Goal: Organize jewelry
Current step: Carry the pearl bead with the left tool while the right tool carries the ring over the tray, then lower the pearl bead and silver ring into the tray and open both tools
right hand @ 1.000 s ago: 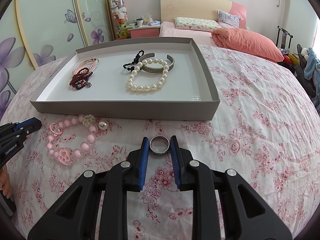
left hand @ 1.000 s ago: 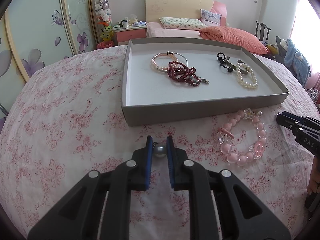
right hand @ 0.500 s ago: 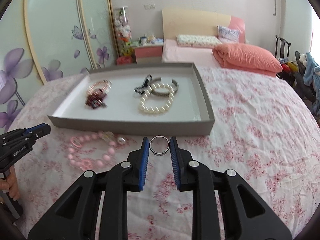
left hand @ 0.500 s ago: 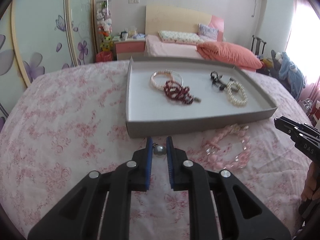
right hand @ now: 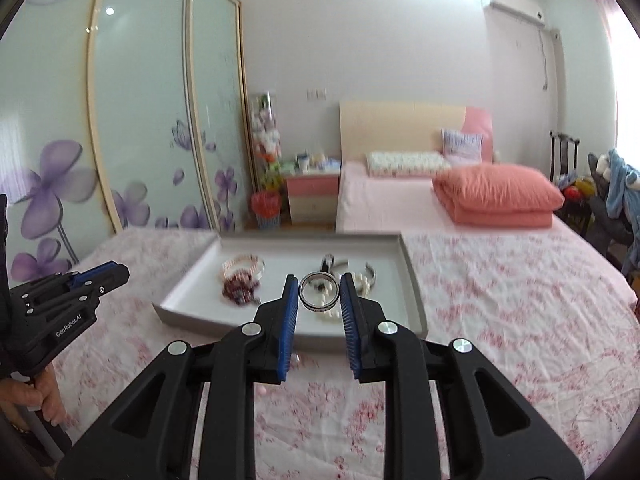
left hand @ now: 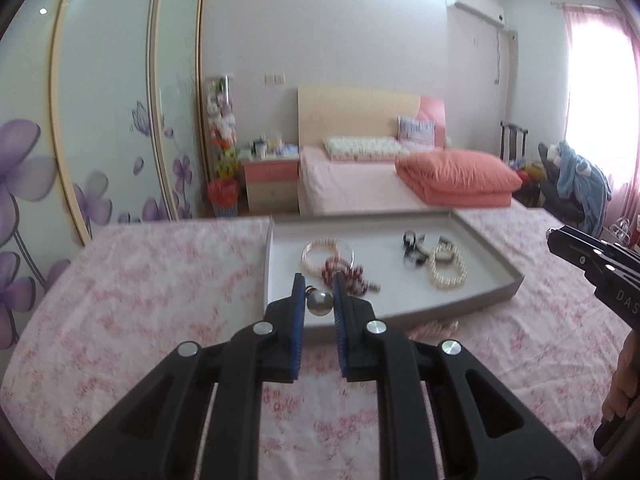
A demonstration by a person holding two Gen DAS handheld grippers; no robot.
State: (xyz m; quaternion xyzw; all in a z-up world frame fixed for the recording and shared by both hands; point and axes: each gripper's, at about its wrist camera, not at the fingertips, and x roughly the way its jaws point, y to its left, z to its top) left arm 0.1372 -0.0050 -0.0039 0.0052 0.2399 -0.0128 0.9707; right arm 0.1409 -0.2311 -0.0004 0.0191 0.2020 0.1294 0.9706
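My left gripper (left hand: 317, 294) is shut on a round silver bead pendant (left hand: 319, 303), held in the air in front of the grey tray (left hand: 496, 298). My right gripper (right hand: 319, 294) is shut on a silver ring (right hand: 319, 291), held upright above the tray's near edge (right hand: 188, 314). In the tray lie a rose bangle (left hand: 326, 254), a dark red bead bracelet (left hand: 347, 278), a black piece (left hand: 412, 248) and a white pearl bracelet (left hand: 447, 271). A pink bead bracelet (left hand: 434, 327) lies on the floral cloth before the tray, mostly hidden by my left fingers.
The tray rests on a pink floral bedspread (right hand: 500, 300). Each gripper shows in the other's view: the right one (left hand: 592, 266) at the right edge, the left one (right hand: 64, 300) at the left, each with a hand on its handle. A second bed, nightstand and wardrobe doors stand behind.
Both grippers have risen and tipped up with their pieces still clamped; the tray sits lower and smaller in both views, and more of the room shows. The pink bracelet slid under the left fingers.
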